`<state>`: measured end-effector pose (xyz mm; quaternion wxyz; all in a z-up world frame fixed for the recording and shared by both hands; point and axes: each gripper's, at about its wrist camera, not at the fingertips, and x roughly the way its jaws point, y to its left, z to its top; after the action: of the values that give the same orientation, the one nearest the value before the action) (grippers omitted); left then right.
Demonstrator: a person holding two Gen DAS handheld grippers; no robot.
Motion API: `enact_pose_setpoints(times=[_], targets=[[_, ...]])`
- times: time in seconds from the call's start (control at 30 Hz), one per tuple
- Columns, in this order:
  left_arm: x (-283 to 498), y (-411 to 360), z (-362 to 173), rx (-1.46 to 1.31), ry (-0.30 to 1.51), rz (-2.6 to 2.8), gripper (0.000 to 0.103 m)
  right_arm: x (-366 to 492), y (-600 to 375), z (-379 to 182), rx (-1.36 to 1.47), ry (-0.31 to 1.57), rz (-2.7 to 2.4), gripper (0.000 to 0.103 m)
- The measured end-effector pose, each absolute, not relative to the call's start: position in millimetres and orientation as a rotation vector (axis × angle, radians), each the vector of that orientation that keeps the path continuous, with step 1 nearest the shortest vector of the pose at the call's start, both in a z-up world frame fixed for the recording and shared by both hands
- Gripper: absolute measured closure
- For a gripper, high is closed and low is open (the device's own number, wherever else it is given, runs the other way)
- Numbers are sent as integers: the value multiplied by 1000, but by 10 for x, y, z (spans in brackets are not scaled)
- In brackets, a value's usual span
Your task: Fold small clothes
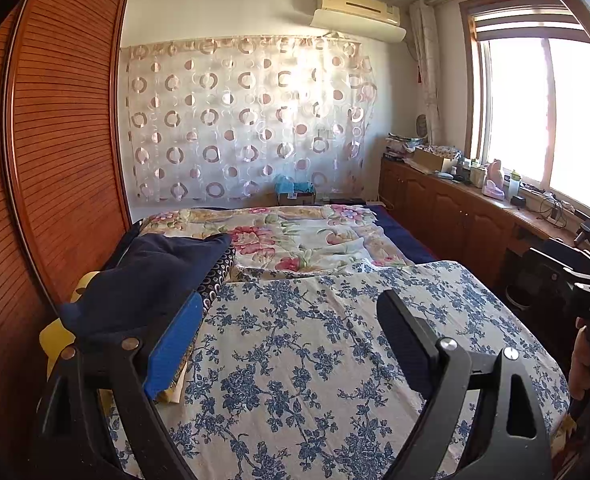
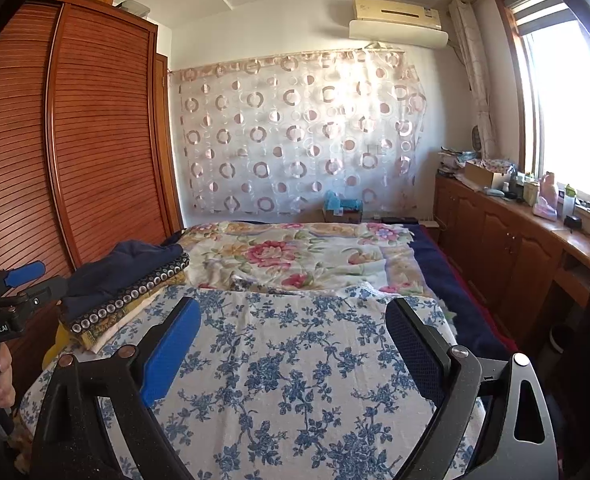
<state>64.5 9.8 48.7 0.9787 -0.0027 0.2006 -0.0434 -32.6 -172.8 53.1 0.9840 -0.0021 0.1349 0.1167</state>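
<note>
Resting place: stack of folded navy, dotted and yellow clothes (image 2: 123, 296) on bed's blue-flowered white sheet (image 2: 287, 360)
Left gripper (image 1: 291, 328): jaws spread, empty; stack touches blue pad
Right gripper (image 2: 295, 340): jaws spread, empty; stack left
Hidden: stack's lower layers

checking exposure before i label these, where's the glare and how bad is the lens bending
Left wrist view: the bright wooden-framed window is blown out to white, no detail outside; the brown slatted wardrobe door bows with fisheye curve. Right wrist view: the same window is overexposed, and the blue-and-white floral cloth stays evenly lit and sharp.
</note>
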Motion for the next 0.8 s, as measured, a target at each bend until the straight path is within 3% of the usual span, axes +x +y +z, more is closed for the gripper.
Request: enact_pose_setpoints(times=[0.8], targets=[[644,70,490,-5,405,-87,14,-260,-1819,503,-14,266,244,9]])
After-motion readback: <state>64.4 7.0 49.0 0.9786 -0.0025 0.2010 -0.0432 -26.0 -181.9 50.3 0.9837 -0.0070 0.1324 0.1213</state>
